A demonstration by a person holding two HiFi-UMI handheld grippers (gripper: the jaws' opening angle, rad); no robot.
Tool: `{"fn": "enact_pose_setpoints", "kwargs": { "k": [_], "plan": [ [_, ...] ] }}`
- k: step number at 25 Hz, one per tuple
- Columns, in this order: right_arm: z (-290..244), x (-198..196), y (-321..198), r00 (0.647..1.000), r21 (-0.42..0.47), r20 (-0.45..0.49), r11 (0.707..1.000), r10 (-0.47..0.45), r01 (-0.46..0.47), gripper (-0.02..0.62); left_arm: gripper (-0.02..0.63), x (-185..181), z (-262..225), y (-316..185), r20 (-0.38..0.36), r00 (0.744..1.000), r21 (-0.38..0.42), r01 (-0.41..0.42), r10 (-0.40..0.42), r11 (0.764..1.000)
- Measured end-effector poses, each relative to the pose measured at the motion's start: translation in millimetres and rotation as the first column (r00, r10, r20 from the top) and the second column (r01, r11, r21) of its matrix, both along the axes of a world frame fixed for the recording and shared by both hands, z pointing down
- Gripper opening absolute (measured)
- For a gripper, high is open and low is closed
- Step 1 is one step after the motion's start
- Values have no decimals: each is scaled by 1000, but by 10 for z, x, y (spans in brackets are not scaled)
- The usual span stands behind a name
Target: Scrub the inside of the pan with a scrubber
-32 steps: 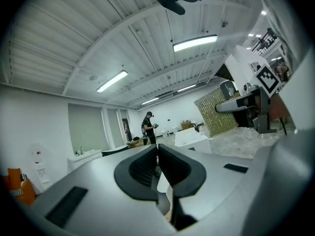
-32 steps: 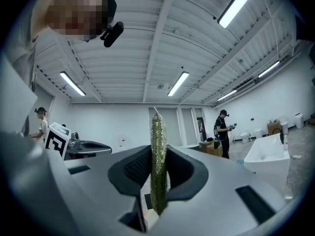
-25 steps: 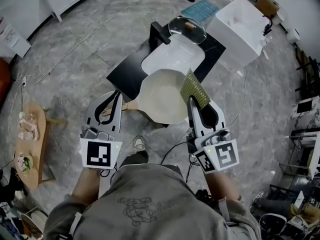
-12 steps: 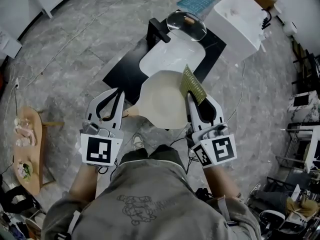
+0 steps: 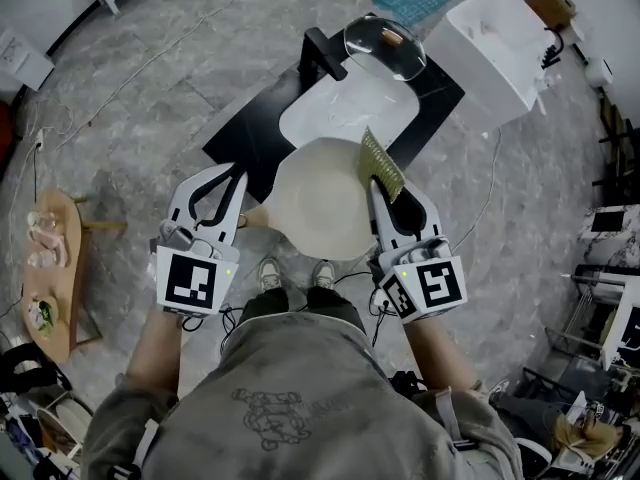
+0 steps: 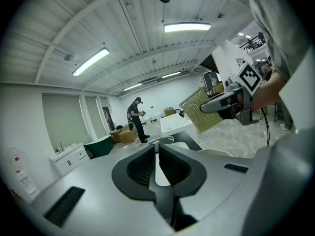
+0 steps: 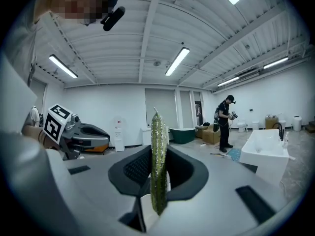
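A cream pan (image 5: 318,206) hangs tilted over the near edge of the black table (image 5: 250,136). Its wooden handle (image 5: 256,215) runs left into the hollow of my left gripper (image 5: 238,176), whose jaws are shut on it. In the left gripper view the jaw tips (image 6: 157,149) meet, with a pale piece in the hollow behind them. My right gripper (image 5: 374,182) is shut on a flat green-gold scrubber (image 5: 381,166), which stands on edge at the pan's right rim. The scrubber (image 7: 157,166) rises edge-on between the right jaws. It also shows as the gold scrubber (image 6: 203,109) from the left.
A white basin (image 5: 345,113), a glass lid (image 5: 385,46) and a black fixture (image 5: 322,53) sit on the table. A white box (image 5: 500,43) stands at the back right, a wooden side table (image 5: 55,268) at the left. Cables cross the floor. A person (image 7: 225,122) stands far off.
The pan, scrubber and both grippers keep the same places relative to each other. The head view has shifted a little, and the person's feet now show below the pan.
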State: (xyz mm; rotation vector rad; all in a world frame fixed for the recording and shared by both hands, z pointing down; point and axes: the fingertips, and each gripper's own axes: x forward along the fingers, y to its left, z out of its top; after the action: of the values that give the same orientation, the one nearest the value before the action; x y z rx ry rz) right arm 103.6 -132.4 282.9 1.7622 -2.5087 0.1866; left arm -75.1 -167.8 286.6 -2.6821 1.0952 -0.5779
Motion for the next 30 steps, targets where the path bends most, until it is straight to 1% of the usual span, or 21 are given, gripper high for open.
{"fn": "enact_pose_setpoints", "kwargs": {
  "k": [3, 8, 9, 10, 13, 17, 20, 22, 24, 26, 30],
  "plan": [
    [108, 84, -68, 1000, -27, 4, 1000, -6, 6, 77, 26, 72, 72, -13, 20, 1000, -20, -7, 8, 1000],
    [230, 148, -182, 999, -45, 23, 999, -24, 25, 77, 34, 146, 169, -39, 93, 996, 6, -10, 10, 1000],
    [250, 158, -209, 999, -44, 25, 999, -27, 28, 77, 63, 165, 211, -42, 105, 994, -5, -17, 17, 1000],
    [274, 166, -237, 999, -44, 25, 998, -33, 34, 77, 117, 182, 269, -46, 120, 992, -24, -23, 26, 999],
    [410, 141, -330, 998, -74, 10, 995, -69, 70, 77, 206, 227, 492, -54, 168, 984, -96, -47, 62, 994],
    [665, 72, -449, 992, -132, -25, 984, -123, 118, 77, 244, 231, 783, -25, 244, 963, -163, -78, 116, 984],
    [863, 71, -504, 991, -163, -48, 980, -127, 118, 77, 259, 238, 979, 24, 259, 952, -205, -109, 162, 973],
    [998, 69, -539, 990, -181, -62, 977, -123, 110, 77, 267, 220, 1137, 68, 292, 935, -243, -129, 200, 961],
    [1138, 67, -574, 990, -200, -75, 975, -117, 100, 77, 270, 192, 1316, 129, 329, 913, -288, -146, 241, 946],
    [1273, 57, -608, 990, -218, -87, 972, -113, 92, 77, 272, 154, 1514, 207, 369, 884, -337, -160, 287, 928],
    [1507, 42, -692, 990, -248, -92, 966, -105, 79, 77, 272, 69, 1916, 322, 445, 817, -417, -173, 367, 892]
  ]
}}
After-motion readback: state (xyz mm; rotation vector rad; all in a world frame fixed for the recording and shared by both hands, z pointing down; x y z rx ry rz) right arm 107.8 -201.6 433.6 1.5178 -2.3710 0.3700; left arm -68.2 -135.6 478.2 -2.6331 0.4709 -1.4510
